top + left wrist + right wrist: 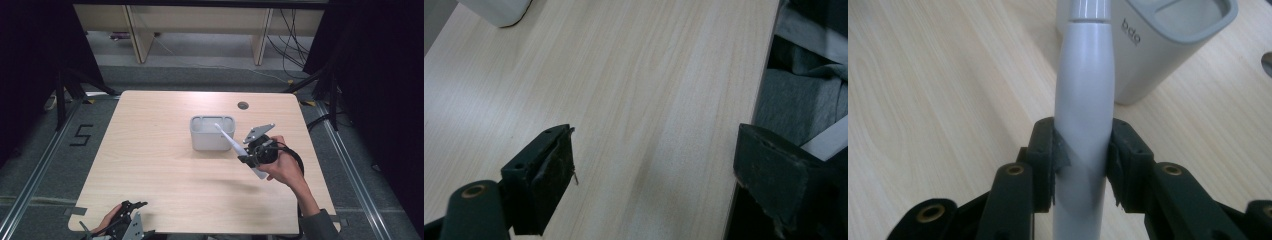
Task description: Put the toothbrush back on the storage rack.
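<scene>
A white electric toothbrush point(231, 141) slants up and to the left over the table, its thin head hanging above the grey-white holder box point(212, 142). My right gripper point(247, 157) is shut on its thick handle, to the right of the box. In the right gripper view the handle point(1084, 90) runs straight up between the two pads of the right gripper point(1081, 160), and the holder point(1158, 45) stands just beyond. My left gripper point(132, 206) rests at the table's near left edge, open, with nothing between its jaws point(654, 170).
The light wooden table point(165, 170) has a round cable hole point(243, 105) at the back right. A corner of the holder point(499, 10) shows far off in the left gripper view. Grey clothing point(794, 95) lies past the table edge there.
</scene>
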Tool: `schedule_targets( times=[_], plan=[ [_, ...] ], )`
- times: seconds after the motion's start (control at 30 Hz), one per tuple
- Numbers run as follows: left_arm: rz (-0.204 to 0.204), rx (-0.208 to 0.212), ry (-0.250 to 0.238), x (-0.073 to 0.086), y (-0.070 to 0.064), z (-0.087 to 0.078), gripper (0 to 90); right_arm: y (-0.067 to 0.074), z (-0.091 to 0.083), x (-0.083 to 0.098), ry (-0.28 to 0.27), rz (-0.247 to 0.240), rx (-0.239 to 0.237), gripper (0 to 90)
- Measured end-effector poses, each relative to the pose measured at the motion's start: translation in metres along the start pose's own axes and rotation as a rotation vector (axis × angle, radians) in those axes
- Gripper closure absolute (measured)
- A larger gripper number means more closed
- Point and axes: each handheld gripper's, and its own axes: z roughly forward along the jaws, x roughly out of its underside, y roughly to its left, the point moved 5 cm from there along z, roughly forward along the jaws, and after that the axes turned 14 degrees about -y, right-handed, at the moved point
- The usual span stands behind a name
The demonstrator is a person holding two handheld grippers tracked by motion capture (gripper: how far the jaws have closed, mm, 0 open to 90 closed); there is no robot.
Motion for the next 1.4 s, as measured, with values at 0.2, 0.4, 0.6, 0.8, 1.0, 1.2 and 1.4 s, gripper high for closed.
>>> schedule_targets(
  times=[0.2, 0.4, 0.6, 0.8, 1.0, 1.2, 1.4],
  plan=[
    [-0.002, 0.003, -0.006, 0.0, 0.0, 0.0, 16.0, -0.003, 0.007, -0.015, -0.099, -0.007, 0.004, 66.8],
    [0.0, 0.014, 0.005, 0.0, 0.0, -0.001, 16.0, -0.007, 0.013, -0.029, -0.175, 0.031, -0.001, 66.8],
    [0.0, 0.005, -0.007, 0.0, 0.0, 0.0, 16.0, -0.011, 0.02, -0.041, -0.242, 0.056, 0.004, 66.8],
    [-0.003, 0.01, -0.004, -0.001, -0.001, 0.0, 16.0, -0.012, 0.027, -0.052, -0.297, 0.087, -0.002, 66.8],
    [-0.003, 0.011, -0.004, 0.0, -0.001, 0.0, 16.0, -0.013, 0.033, -0.067, -0.365, 0.1, 0.004, 66.8],
    [-0.001, 0.017, 0.003, -0.001, -0.001, -0.001, 16.0, -0.016, 0.034, -0.079, -0.4, 0.104, 0.013, 66.8],
    [-0.002, 0.007, -0.015, -0.001, -0.001, 0.0, 16.0, -0.018, 0.036, -0.098, -0.448, 0.12, 0.024, 66.8]
  ],
)
